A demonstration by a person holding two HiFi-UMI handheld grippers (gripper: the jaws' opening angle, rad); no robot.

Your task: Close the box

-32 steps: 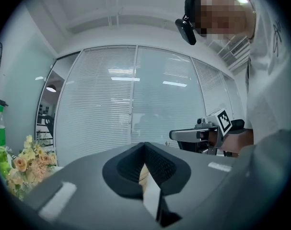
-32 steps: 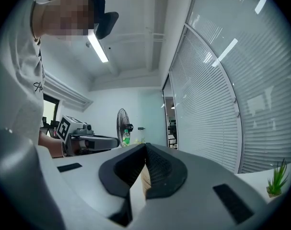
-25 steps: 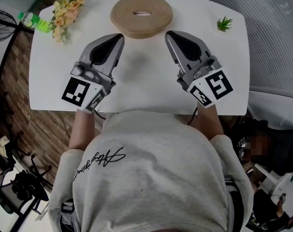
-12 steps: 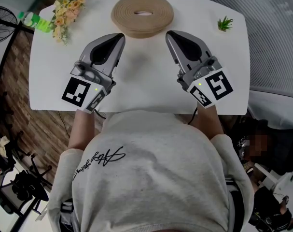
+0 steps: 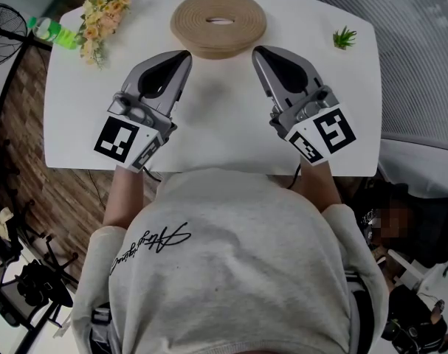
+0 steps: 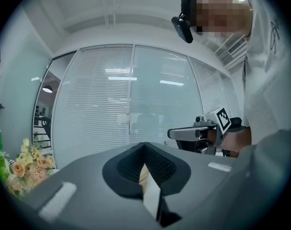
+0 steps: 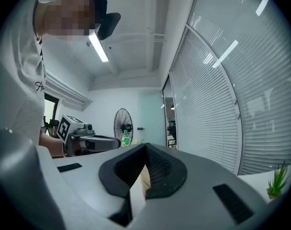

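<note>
Round, flat, light brown box, lying flat near the far edge of the white table, perhaps an oval opening in its top.

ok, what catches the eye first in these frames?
A round tan box sits far-centre on the white table. The left gripper and right gripper point toward it from either side, both shut and empty. Flowers sit far left, a small plant far right.

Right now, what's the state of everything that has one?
round box: flat on the table, untouched; lid seated or not, cannot tell
left tongs: shut, empty, short of the round box
right tongs: shut, empty, short of the round box
flowers: lying at the table's corner
small plant: upright
</note>
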